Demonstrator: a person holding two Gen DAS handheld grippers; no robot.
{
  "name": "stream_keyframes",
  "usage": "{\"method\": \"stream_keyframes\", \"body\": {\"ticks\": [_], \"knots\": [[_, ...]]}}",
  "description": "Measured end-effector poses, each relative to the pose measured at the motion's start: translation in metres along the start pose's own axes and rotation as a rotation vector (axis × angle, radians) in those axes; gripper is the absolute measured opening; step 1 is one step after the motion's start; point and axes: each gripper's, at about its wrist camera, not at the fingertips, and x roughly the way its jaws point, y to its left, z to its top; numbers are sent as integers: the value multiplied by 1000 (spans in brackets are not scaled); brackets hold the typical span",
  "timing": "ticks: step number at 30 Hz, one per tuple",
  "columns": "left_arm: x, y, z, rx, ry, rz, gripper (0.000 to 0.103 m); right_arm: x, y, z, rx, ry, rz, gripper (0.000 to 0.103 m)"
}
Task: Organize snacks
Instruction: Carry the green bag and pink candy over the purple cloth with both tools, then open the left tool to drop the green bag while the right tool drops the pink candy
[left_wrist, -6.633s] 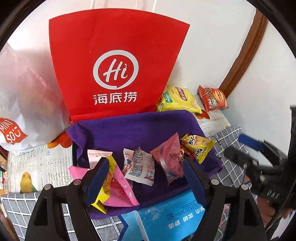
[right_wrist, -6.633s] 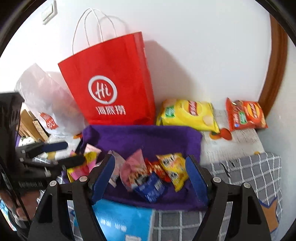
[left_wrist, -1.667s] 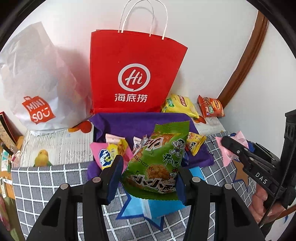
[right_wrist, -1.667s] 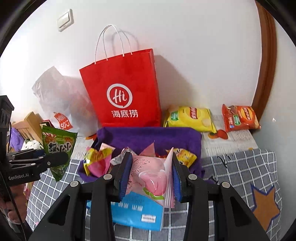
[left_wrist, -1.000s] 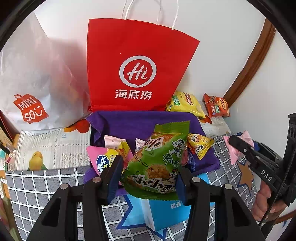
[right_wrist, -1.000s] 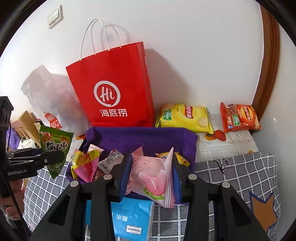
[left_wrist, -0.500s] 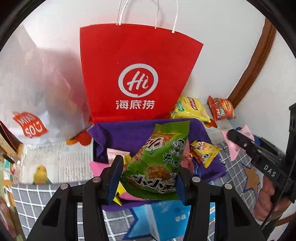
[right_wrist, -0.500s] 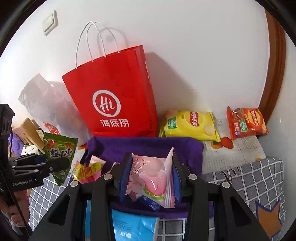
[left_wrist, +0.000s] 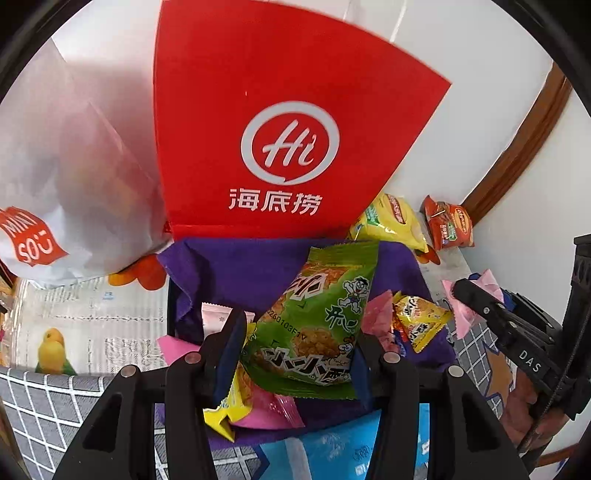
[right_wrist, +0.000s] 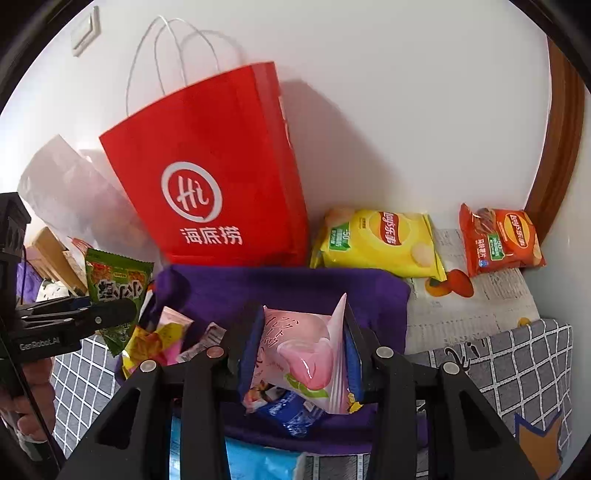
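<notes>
Snacks ride in both tongs: left tongs (left_wrist: 299, 354) pinch a green packet (left_wrist: 317, 325), right tongs (right_wrist: 301, 350) pinch a pink packet (right_wrist: 306, 350). Both have drifted closer over the purple cloth (left_wrist: 251, 266), toward the red bag (left_wrist: 280, 147), likely their destination.

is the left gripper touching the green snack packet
Touching. The left wrist view shows the left gripper with both pads pressed against the green snack packet, holding it upright.

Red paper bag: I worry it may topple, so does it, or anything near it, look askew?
Yes. The red paper bag leans sideways against the wall. Below it the purple cloth lies rumpled under a loose heap of snack packets. Nothing looks torn or spilled.
</notes>
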Motion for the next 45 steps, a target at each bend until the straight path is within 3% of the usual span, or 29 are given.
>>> {"method": "stream_keyframes", "body": {"ticks": [19, 45], "knots": [[37, 5, -1, 19, 55, 3, 49, 51, -9, -14, -13, 91, -37, 40], [75, -10, -8, 51, 150, 34, 49, 75, 1, -26, -34, 174, -50, 40]]}}
